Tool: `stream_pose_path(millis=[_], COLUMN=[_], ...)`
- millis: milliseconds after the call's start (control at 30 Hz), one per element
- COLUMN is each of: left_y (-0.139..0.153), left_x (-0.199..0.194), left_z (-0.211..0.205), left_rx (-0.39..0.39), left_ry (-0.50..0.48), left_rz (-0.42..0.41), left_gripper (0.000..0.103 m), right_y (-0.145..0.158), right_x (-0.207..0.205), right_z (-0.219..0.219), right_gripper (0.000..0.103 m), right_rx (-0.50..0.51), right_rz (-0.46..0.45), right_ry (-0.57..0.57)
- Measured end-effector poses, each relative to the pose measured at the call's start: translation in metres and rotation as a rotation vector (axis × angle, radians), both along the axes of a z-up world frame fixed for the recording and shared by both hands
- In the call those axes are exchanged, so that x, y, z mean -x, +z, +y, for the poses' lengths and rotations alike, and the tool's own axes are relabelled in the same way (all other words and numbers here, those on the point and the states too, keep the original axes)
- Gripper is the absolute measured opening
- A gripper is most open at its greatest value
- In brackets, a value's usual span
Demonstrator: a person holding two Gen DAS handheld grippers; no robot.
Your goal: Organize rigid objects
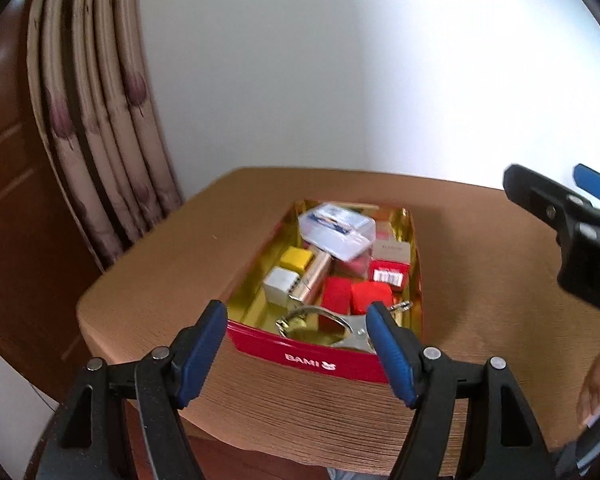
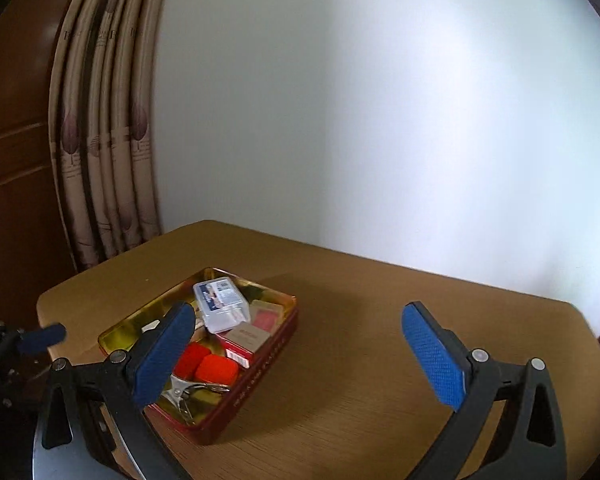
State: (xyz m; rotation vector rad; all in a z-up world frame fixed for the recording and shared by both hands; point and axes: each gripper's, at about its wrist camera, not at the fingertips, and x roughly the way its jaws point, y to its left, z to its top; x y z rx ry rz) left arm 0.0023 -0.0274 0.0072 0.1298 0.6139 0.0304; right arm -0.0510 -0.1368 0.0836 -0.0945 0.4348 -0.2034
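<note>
A red tin (image 1: pixel 308 356) with a gold inside sits on the brown table (image 1: pixel 160 280). It holds a clear plastic box (image 1: pixel 336 232), a yellow cube (image 1: pixel 296 258), a white cube (image 1: pixel 280 284), a rose-gold tube (image 1: pixel 314 276), two red cubes (image 1: pixel 352 298), a red carton (image 1: pixel 388 274) and a metal clip (image 1: pixel 340 324). My left gripper (image 1: pixel 296 320) hovers open at the tin's near end, holding nothing. The right gripper (image 1: pixel 560 208) hangs at the right. In the right wrist view the right gripper (image 2: pixel 298 316) stands wide open and empty above the tin (image 2: pixel 252 396) and the clear box (image 2: pixel 220 304).
A patterned curtain (image 1: pixel 96 128) and a dark wooden door (image 1: pixel 4 160) stand left of the table, with a white wall (image 2: pixel 380 120) behind. Bare tabletop (image 2: pixel 400 360) stretches right of the tin. The left gripper (image 2: pixel 40 336) shows at the left edge.
</note>
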Motion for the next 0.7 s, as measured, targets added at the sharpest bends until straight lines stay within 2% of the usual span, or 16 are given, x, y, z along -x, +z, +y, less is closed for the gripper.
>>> stream_pose_path(millis=[233,333,400,600,700], left_y=[0.009,0.013,0.016,0.025,0.03], left_x=[0.012,0.017,0.02,0.024,0.025], left_z=[-0.005,-0.007,-0.007,0.004,0.01], left_rx=[0.012,0.007,0.018,0.092,0.118], left_ry=[-0.025,-0.026,-0.048,-0.046,-0.033], left_rz=[-0.026,-0.034,-0.038,-0.039,-0.044], left_gripper=[0.078,0.078,0.078,0.078,0.078], right_y=[0.006,0.011,0.015,0.036,0.044], right_x=[0.019,0.029,0.039,0.066,0.072], right_z=[0.006,0.01,0.014,0.027,0.032], right_gripper=[0.103,0.103,0.103,0.103,0.103], right_rx=[-0.013,0.008,0.039,0.076,0.082], right_rz=[-0.006,-0.04,-0.096,-0.19,-0.209], right_ry=[0.001,-0.013,-0.033,-0.021,-0.016])
